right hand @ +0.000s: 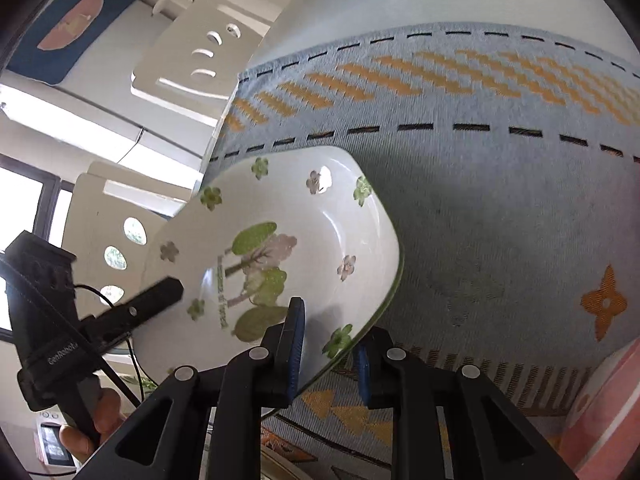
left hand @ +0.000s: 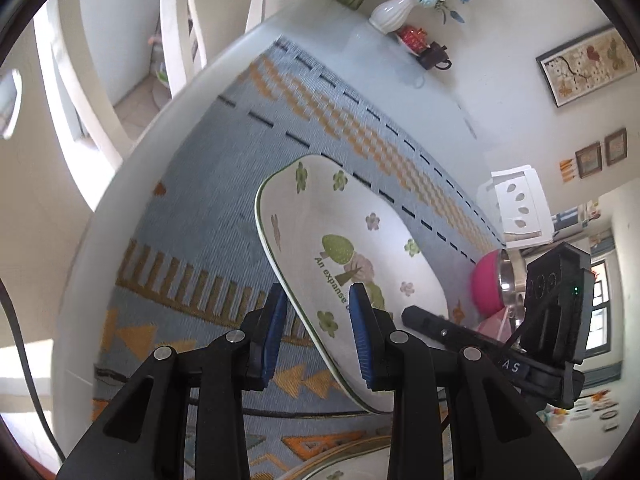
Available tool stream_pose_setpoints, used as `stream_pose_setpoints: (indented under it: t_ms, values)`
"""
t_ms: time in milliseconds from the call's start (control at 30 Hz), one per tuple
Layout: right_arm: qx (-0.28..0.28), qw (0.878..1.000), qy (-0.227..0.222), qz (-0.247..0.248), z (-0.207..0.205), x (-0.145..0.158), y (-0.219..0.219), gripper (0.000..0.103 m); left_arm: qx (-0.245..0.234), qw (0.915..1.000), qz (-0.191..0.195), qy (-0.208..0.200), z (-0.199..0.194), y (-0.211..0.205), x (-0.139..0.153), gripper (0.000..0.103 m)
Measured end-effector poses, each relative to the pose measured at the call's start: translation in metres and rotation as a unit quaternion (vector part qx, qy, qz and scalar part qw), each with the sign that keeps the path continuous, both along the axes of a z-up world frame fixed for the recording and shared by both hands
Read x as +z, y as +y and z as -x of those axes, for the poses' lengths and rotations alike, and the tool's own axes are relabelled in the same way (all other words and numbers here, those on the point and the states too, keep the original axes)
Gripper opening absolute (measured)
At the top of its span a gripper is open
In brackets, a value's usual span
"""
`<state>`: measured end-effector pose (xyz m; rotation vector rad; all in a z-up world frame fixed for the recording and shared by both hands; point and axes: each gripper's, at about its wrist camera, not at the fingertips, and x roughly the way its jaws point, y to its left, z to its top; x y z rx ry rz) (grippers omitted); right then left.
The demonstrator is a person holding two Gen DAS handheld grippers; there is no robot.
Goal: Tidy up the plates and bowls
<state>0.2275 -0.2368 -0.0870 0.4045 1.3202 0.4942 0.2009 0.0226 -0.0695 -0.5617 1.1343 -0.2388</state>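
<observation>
A white square plate [left hand: 352, 240] with green flowers, a tree picture and a green rim is held tilted above the table. My left gripper [left hand: 318, 336] has its blue pads on either side of the plate's near rim, but a gap shows beside the left pad. My right gripper [right hand: 330, 354] is shut on the opposite rim of the same plate [right hand: 280, 248]. Each view shows the other gripper's finger at the far side of the plate: the right one [left hand: 428, 318] and the left one [right hand: 156, 292].
A blue woven mat [left hand: 224, 200] with orange patterns covers the white table [left hand: 352, 64]. A pink and steel bowl [left hand: 494, 282] sits at the right. A white vase [left hand: 390, 12] with flowers, a red pot and a dark teapot stand at the far edge. White chairs surround the table.
</observation>
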Motion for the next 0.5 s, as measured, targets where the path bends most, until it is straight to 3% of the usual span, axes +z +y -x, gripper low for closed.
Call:
stream_pose_setpoints:
  t_ms: [200, 500]
  values:
    - [-0.005, 1.0, -0.011, -0.012, 0.003, 0.006, -0.004, 0.022, -0.015, 0.9997, -0.009, -0.02, 0.006, -0.003, 0.013, 0.028]
    - [-0.004, 0.999, -0.048, -0.001, 0.023, 0.04, -0.007, 0.022, -0.019, 0.9983, -0.015, -0.052, 0.031, -0.006, 0.04, 0.028]
